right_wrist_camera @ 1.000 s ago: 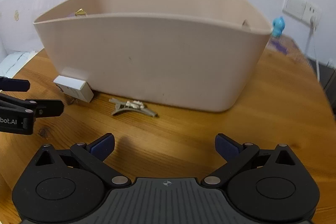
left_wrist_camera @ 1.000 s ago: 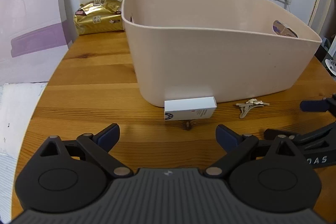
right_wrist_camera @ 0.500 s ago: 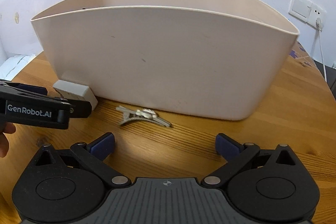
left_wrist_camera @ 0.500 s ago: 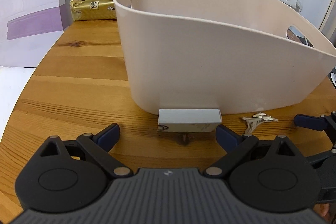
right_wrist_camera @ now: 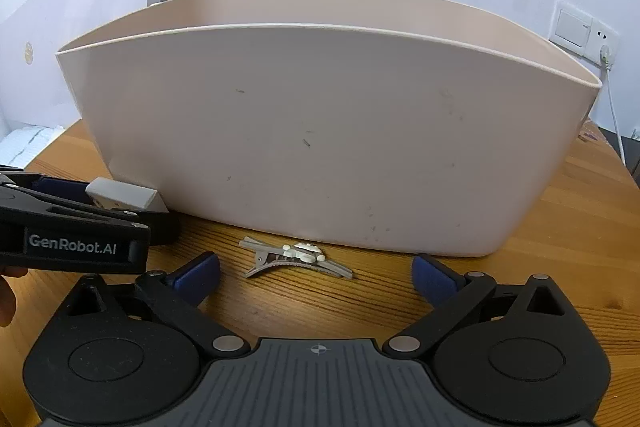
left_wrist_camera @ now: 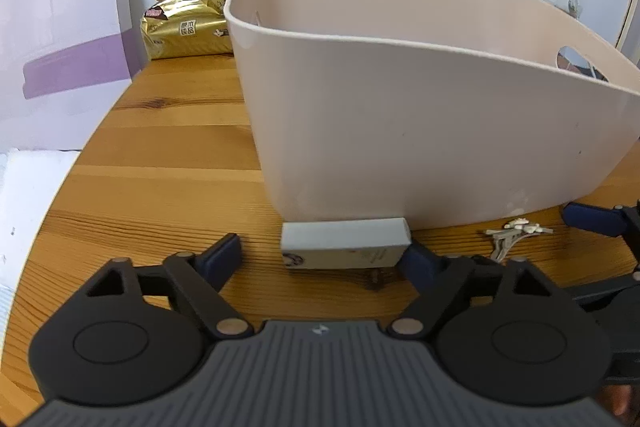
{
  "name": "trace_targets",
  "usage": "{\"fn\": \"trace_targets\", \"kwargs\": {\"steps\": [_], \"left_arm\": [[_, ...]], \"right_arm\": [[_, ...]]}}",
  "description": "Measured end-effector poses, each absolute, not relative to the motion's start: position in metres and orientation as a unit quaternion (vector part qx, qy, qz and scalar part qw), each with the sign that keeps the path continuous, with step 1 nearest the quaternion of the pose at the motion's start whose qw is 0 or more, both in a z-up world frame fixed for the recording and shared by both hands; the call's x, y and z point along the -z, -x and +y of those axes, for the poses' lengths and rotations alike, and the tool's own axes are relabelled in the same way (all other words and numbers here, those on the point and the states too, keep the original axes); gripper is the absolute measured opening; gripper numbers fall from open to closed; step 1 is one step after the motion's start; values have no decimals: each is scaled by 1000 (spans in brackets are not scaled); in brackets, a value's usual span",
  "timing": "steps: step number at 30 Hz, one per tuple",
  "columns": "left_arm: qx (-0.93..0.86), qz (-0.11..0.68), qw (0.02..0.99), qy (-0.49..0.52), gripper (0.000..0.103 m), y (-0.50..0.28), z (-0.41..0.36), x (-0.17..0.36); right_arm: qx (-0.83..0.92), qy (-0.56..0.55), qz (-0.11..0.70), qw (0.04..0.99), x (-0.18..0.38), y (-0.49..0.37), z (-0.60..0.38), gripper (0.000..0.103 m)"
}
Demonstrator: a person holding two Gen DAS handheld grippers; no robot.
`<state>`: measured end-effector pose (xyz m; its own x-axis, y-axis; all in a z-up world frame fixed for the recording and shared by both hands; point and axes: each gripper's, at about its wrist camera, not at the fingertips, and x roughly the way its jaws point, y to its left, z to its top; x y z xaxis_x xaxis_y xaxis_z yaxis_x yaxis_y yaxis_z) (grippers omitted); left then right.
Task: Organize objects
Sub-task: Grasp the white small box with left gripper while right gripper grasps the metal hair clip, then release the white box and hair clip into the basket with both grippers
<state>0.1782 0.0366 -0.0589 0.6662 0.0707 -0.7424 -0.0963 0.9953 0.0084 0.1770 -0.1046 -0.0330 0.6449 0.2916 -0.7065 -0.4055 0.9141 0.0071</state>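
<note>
Both grippers advanced | left gripper (left_wrist_camera: 322, 257) agape at box (left_wrist_camera: 346, 243) | right gripper (right_wrist_camera: 316, 273) agape (empty) by hair clip (right_wrist_camera: 296, 258) | right wrist hides tub handle hole

The left gripper (left_wrist_camera: 320, 255) has closed in on the small white box (left_wrist_camera: 345, 243), its right pad seemingly touching; the right gripper (right_wrist_camera: 316, 273) now brackets the hair clip (right_wrist_camera: 296, 259).

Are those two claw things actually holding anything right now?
No. The left gripper is open around the small white box, and the right gripper is open around the hair clip; neither has closed.
</note>
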Motion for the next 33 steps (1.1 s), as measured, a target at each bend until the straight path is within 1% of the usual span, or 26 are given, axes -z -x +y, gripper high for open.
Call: {"fn": "trace_targets", "kwargs": {"steps": [1,2,4,5,6,7,8,9,10,22,33], "left_arm": [[-47,406,912,16,81,-177,36,58],[-48,406,912,17,78,-176,35,57],[-46,405,913,17,65,-175,34,55],[-43,404,914,16,61,-175,33,54],[-42,404,914,14,61,-176,33,54],[-42,403,914,14,61,-176,32,54],[-41,403,914,14,61,-177,34,55],[-41,402,915,14,61,-177,34,55],[-40,401,915,14,61,-176,33,56],[-27,408,913,14,61,-159,28,53],[-11,362,932,-8,61,-132,23,1]], "right_arm": [[-193,76,375,903,32,-176,-105,98],[-191,76,377,903,30,-175,-104,94],[-190,78,378,903,25,-174,-105,87],[-189,77,377,903,22,-173,-105,81],[-188,76,377,904,20,-172,-106,75],[-187,76,377,904,17,-172,-106,73],[-185,75,376,905,14,-171,-107,66],[-183,75,375,906,12,-170,-108,57],[-183,74,374,906,11,-169,-109,53],[-209,76,384,896,-9,-152,-113,52],[-232,67,310,920,-89,-120,-142,52]]}}
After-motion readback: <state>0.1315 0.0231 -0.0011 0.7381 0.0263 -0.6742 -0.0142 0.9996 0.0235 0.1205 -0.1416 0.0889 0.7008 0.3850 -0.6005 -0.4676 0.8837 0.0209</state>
